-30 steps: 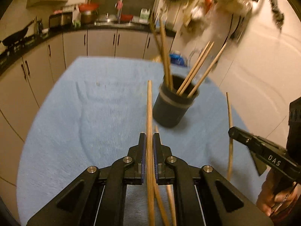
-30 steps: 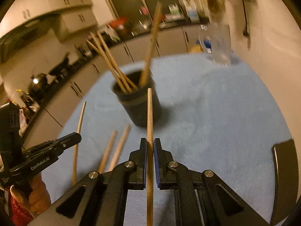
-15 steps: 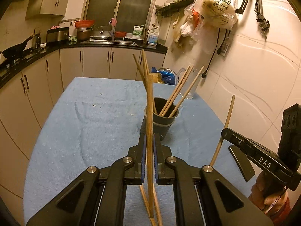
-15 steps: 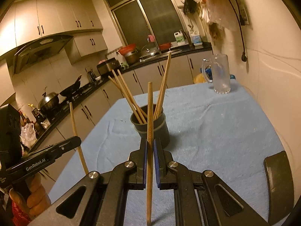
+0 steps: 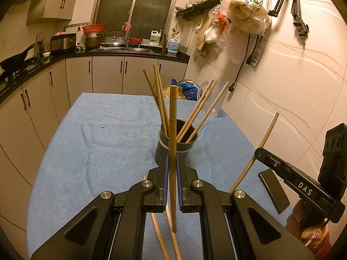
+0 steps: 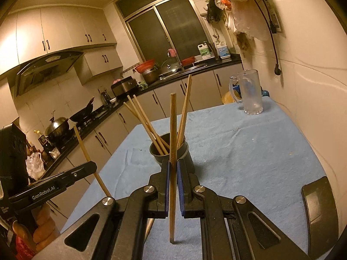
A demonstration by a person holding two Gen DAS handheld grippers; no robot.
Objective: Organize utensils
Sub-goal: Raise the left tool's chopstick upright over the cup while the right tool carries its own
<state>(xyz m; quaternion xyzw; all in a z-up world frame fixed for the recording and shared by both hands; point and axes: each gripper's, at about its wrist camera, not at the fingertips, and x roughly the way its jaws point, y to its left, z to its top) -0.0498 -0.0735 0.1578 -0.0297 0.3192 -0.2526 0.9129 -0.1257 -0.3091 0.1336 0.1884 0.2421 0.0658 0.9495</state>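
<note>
Chopsticks in both claws, each one clamped mid-shaft and standing near upright. Left gripper (image 5: pixel 171 169) is closed tight on one chopstick (image 5: pixel 172 130); its top end rises above the holder rim, its bottom end hangs just over the blue cloth (image 5: pixel 86 151). Right gripper (image 6: pixel 172 171) is likewise pinched shut on its own chopstick (image 6: pixel 172 130), same pose, lower tip just off the cloth.

Target is the black holder (image 5: pixel 177 145), w/ several chopsticks already fanned out in it. Seen along each claw, the holder sits straight ahead on the far side, just beyond the fingertips, its mouth facing up. Each held stick's long axis runs roughly vertical, so it already lines up w/ the opening; my read is the coming move needs a lift so the bottom tip clears the rim, then a push forward and a drop.

Which hand is nearer: hard to call, both look abt equally close. From the left view the right claw sits off to the right, its stick leaning. A couple more loose chopsticks (image 5: pixel 160 238) lie on the cloth under the left claw, so the job isn't done. Glass mug (image 6: pixel 249 95) stands at the far right, well clear.
</note>
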